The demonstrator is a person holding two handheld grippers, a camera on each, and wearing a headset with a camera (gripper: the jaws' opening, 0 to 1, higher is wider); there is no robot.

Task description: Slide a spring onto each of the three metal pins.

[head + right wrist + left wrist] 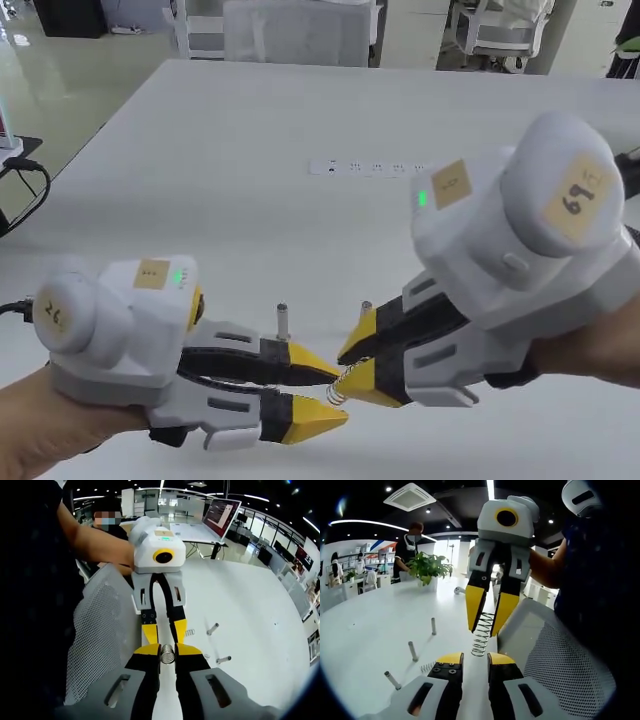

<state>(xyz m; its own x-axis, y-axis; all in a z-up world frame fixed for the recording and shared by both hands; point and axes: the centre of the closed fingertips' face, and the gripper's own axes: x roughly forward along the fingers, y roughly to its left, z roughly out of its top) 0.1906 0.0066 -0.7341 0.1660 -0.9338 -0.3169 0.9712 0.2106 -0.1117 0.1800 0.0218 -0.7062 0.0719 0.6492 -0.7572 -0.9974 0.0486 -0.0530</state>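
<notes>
My right gripper (352, 372) is shut on a small metal spring (338, 388), which sticks out past its yellow tips. The right gripper view has that spring (168, 654) pinched between my right gripper's (170, 651) jaws. My left gripper (328, 394) faces it tip to tip, open, with nothing between its jaws. From the left gripper (475, 659), the spring (482, 636) hangs down just ahead of the jaws. Three upright metal pins (433, 626) (412, 651) (392, 680) stand bare on the white table. Two pins (282, 322) (366, 308) rise just behind the grippers. A second spring (427, 667) lies beside the pins.
A white power strip (370, 167) lies flat mid-table. A grey mesh chair back (560, 665) stands at the near edge of the table (200, 200). A potted plant (427, 566) sits at one end. People stand in the background.
</notes>
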